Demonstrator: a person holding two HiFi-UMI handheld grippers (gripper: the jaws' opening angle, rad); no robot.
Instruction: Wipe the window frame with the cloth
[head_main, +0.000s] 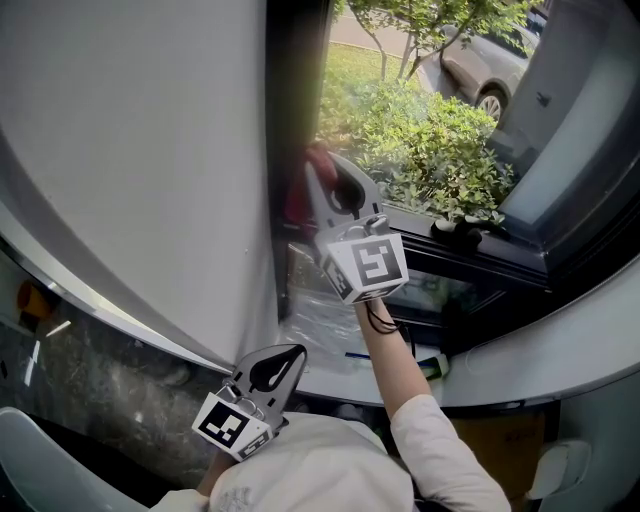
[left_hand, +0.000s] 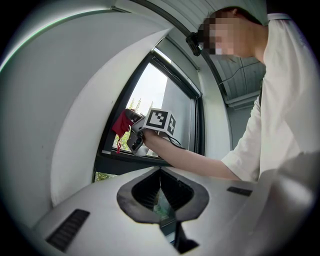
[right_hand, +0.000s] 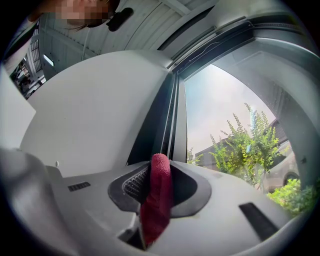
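Guide: Nearest you, low against your shirt and well short of the window frame (head_main: 296, 110), sits your left gripper (head_main: 287, 358). Its jaws are drawn together with nothing between them, and it takes no part at this stage.

Operator: And the cloth?

Guide: Your right gripper (head_main: 330, 180) has the cloth (head_main: 318, 156) pinched in it. The jaws are closed on a red fold that stands up past the tips and hangs below them. You hold that gripper raised to the frame's dark side, just where the white wall (head_main: 130, 150) ends.

Operator: Which way does the frame lie from the tips?

Guide: Straight ahead. In the right gripper view the upright post (right_hand: 159, 117) rises directly behind the cloth, and its long axis runs up and away from the tips. I judge that a stroke should follow that axis. Your right hand is much the nearer of the two.

Operator: What can't I rely on?

Guide: You cannot tell whether cloth and post are actually touching. In the head view the gripper body covers that spot, and the post lies in deep shadow. That view also cuts off the frame's top. Beyond the frame are shrubs (head_main: 440, 150) and a parked car (head_main: 490, 70), both washed out by glare.
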